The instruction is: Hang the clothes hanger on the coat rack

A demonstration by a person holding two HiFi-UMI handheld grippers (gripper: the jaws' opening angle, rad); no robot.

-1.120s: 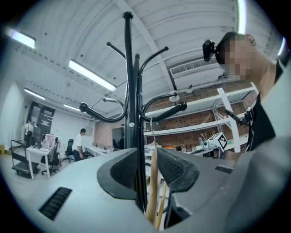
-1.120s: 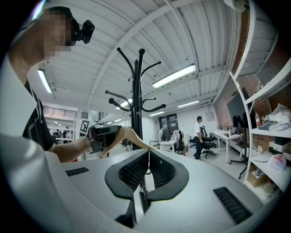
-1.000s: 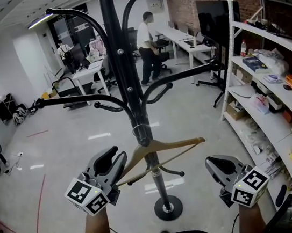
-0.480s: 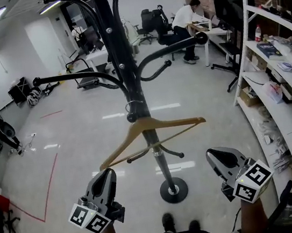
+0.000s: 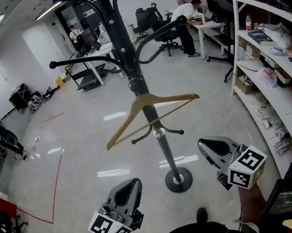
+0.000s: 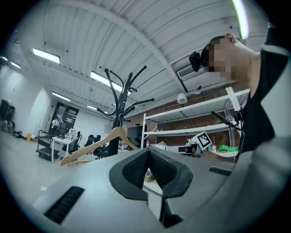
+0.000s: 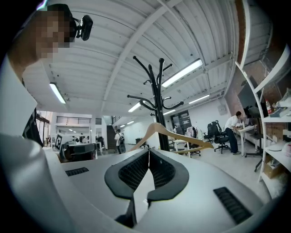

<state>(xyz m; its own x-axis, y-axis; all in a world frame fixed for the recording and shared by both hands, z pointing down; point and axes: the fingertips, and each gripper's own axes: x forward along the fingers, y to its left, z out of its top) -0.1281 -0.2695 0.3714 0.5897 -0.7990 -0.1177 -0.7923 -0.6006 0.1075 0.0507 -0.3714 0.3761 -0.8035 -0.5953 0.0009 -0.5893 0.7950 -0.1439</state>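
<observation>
A wooden clothes hanger (image 5: 148, 114) (image 6: 97, 144) (image 7: 172, 135) hangs by its hook on the black coat rack (image 5: 134, 71) (image 6: 119, 101) (image 7: 157, 98), tilted with its left end lower. My left gripper (image 5: 132, 185) (image 6: 148, 152) is low at the left, well short of the hanger, jaws shut with nothing between them. To the right of the rack's pole my right gripper (image 5: 203, 144) (image 7: 148, 152) is shut and empty too. Neither gripper touches the hanger.
The rack's round base (image 5: 178, 179) stands on a glossy grey floor. White shelves (image 5: 268, 62) full of items run along the right. Desks, office chairs and people (image 5: 185, 15) are far behind. A red tape line (image 5: 55, 183) marks the floor at left.
My left gripper let go of the hanger, shut and drew back down toward me. The hanger now hangs free on the rack. The right gripper shifted slightly.
</observation>
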